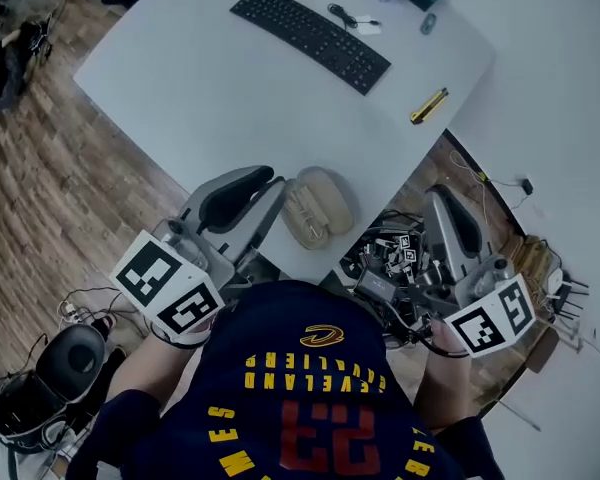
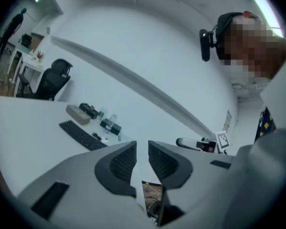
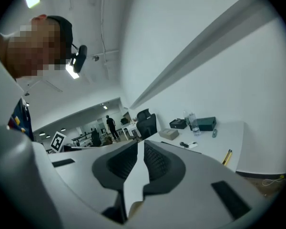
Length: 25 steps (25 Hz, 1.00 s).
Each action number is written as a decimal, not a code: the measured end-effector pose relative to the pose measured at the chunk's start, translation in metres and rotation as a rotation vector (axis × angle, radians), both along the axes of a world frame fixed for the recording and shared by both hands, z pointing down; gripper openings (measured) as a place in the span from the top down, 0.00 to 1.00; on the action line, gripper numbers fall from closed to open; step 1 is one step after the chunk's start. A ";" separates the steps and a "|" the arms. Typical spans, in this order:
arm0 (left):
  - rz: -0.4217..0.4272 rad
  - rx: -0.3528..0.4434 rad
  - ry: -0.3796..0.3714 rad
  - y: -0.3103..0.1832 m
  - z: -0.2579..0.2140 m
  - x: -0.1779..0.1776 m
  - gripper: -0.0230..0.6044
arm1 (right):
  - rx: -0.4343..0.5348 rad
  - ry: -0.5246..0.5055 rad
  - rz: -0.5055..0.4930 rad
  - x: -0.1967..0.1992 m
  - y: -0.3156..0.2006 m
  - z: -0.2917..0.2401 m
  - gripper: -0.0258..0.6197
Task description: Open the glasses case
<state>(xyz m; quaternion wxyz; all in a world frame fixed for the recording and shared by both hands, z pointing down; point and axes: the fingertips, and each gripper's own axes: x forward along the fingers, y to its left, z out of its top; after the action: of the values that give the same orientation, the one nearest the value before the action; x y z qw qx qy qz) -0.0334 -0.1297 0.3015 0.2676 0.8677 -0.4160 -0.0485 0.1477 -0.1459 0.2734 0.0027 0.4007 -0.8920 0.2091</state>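
In the head view the glasses case (image 1: 318, 206) lies at the near edge of the desk (image 1: 210, 98) with its two tan halves seemingly spread side by side, so the opening looks done; the left gripper (image 1: 272, 190) is just beside it and the right gripper (image 1: 442, 200) is well apart, past the desk's edge. In the left gripper view the fingers (image 2: 121, 163) stand a narrow slit apart and hold nothing, and the case is out of sight. In the right gripper view the fingers (image 3: 157, 163) are almost together at the tips and empty, so little seems left to do.
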 end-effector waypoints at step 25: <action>0.145 0.197 -0.057 0.037 -0.035 0.058 0.83 | 0.252 0.101 -0.137 -0.045 0.070 -0.043 0.92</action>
<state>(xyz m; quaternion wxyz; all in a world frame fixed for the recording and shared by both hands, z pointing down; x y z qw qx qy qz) 0.0243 -0.0924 0.2669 0.1719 0.9186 -0.3530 -0.0449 0.1024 -0.0763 0.2305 0.0117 0.3459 -0.9353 0.0741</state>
